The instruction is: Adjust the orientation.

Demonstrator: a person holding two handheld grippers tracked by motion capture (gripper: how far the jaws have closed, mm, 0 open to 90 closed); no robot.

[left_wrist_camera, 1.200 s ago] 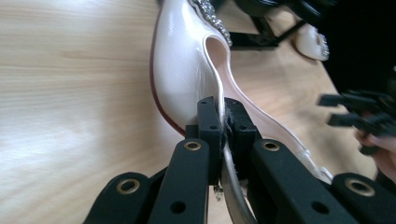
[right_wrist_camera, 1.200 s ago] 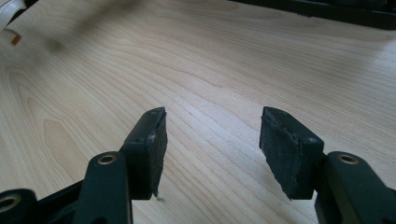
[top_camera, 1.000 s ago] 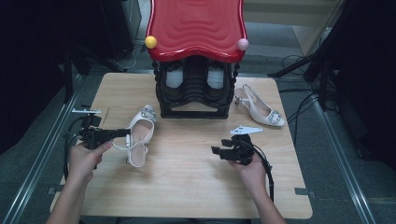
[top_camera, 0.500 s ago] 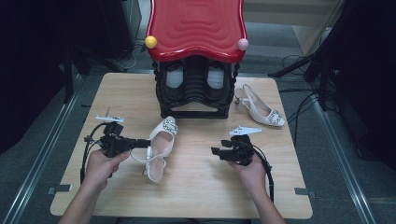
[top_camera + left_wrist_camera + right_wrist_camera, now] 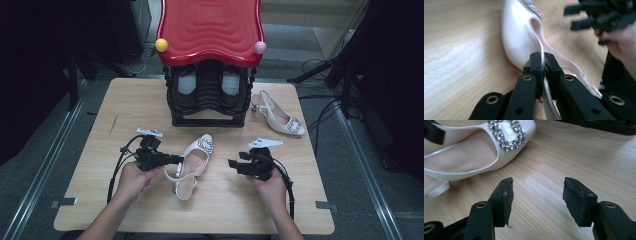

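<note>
1. The jaws of the left gripper [image 5: 543, 65] were closed tight on the thin side edge of the cream-white patent slingback shoe with a rhinestone buckle [image 5: 191, 162], near the place where the heel strap begins.
2. The jaws of the right gripper [image 5: 537, 195] stood wide apart and held nothing; between them there was bare wood.
3. The gripped shoe lay near the middle of the light wooden table [image 5: 125, 105], with its buckled toe pointing to the black shoe rack with a red wavy top [image 5: 209, 60]. In the high view the right gripper [image 5: 234, 164] was just beside the shoe, on its right side, but apart from it.
4. A second cream slingback shoe [image 5: 279, 116] rested on the table to the right of the rack, well apart from both grippers.
5. The step in hand appeared to be the carrying of the first shoe toward the rack, and the placing was not yet done.
6. The next move probably called for the right gripper to take the shoe's other side or its toe, so that both hands could lift it level. The thin edge could slip from the left jaws if the shoe tilted.
</note>
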